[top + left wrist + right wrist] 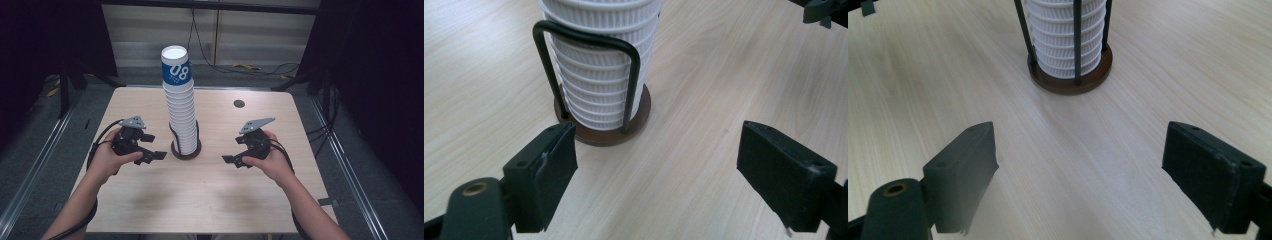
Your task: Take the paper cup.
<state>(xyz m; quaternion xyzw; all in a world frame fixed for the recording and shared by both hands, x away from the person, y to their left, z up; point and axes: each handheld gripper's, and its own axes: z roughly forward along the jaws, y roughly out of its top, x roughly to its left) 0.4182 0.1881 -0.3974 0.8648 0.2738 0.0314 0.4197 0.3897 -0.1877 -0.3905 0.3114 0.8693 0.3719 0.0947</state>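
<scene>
A tall stack of white ribbed paper cups [180, 107], its top cup banded blue with "08", stands in a holder of black wire loops on a round brown base [186, 151] at the table's middle. My left gripper [156, 157] hovers just left of the base, open, jaws empty. My right gripper [230, 160] hovers to the right of it, open and empty too. The left gripper view looks at the cups [599, 65] and base [604, 131] from close by; my left gripper [656, 175] is apart from them. The right gripper view has the stack [1068, 37] farther off, beyond my right gripper [1080, 175].
The light wooden table [200, 200] has a small dark round hole [239, 104] at the back right. Cables lie on the floor behind, and metal rails run along both sides of the table. The other gripper's tip [824, 11] shows at the left gripper view's top right corner.
</scene>
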